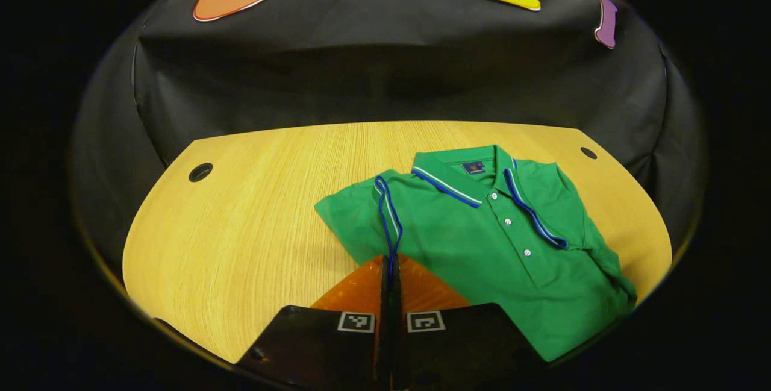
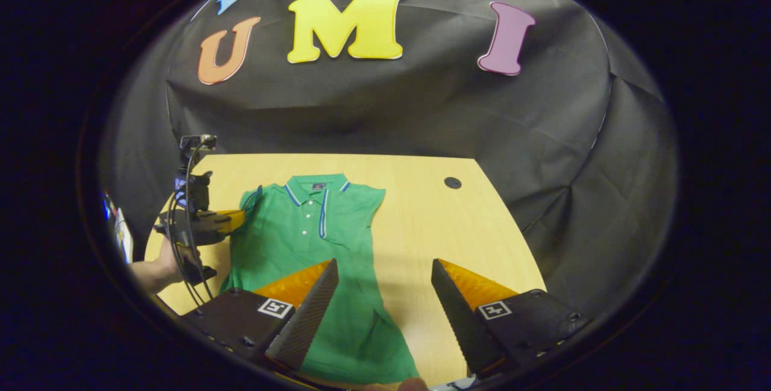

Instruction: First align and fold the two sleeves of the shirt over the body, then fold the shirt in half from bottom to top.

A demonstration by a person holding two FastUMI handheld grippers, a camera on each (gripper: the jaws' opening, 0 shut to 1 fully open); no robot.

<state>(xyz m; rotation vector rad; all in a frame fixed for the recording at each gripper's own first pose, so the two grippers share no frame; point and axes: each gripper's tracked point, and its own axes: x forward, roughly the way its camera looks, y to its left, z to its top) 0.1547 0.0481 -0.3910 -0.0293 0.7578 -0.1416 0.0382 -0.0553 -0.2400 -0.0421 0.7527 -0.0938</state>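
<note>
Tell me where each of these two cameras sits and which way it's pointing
Left gripper view: rides the left claw, low over the wooden table, facing the booth wall; its fingers are closed on the blue-trimmed sleeve edge of the green polo shirt.
Right gripper view: rides the right claw, higher, looking along the shirt toward the wall; fingers open. The left claw and a hand show at left.
Shared: shirt, table, wall.
</note>
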